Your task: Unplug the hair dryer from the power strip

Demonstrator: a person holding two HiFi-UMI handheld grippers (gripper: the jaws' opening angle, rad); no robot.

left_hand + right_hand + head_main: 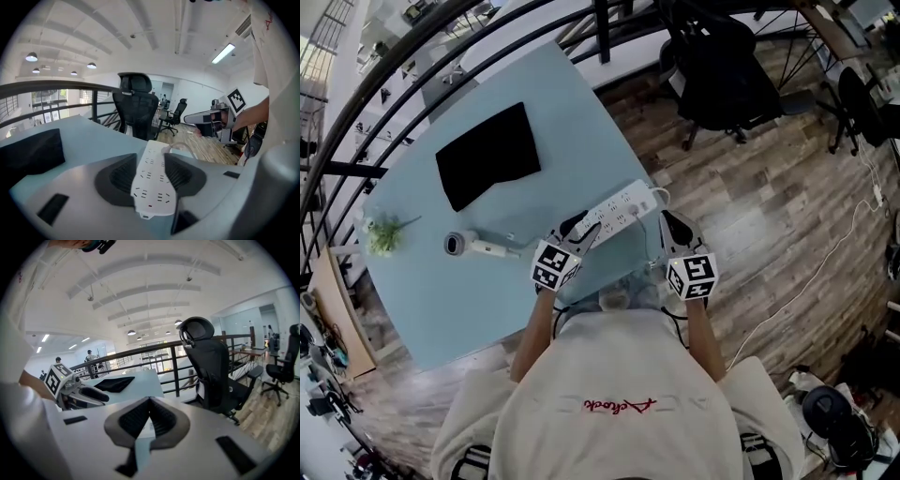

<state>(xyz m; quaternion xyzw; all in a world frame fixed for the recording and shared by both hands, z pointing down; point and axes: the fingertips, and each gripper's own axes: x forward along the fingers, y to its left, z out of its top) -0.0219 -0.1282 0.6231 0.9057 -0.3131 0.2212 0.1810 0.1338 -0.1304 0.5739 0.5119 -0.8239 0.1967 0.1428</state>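
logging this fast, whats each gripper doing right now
left gripper: open, with the near end of the power strip between its jaws
right gripper: closed, holding nothing

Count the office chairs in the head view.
2. The near chair stands at top centre, just past the table's far corner. The far chair is at the right edge, partly cut off. More may be hidden out of frame.
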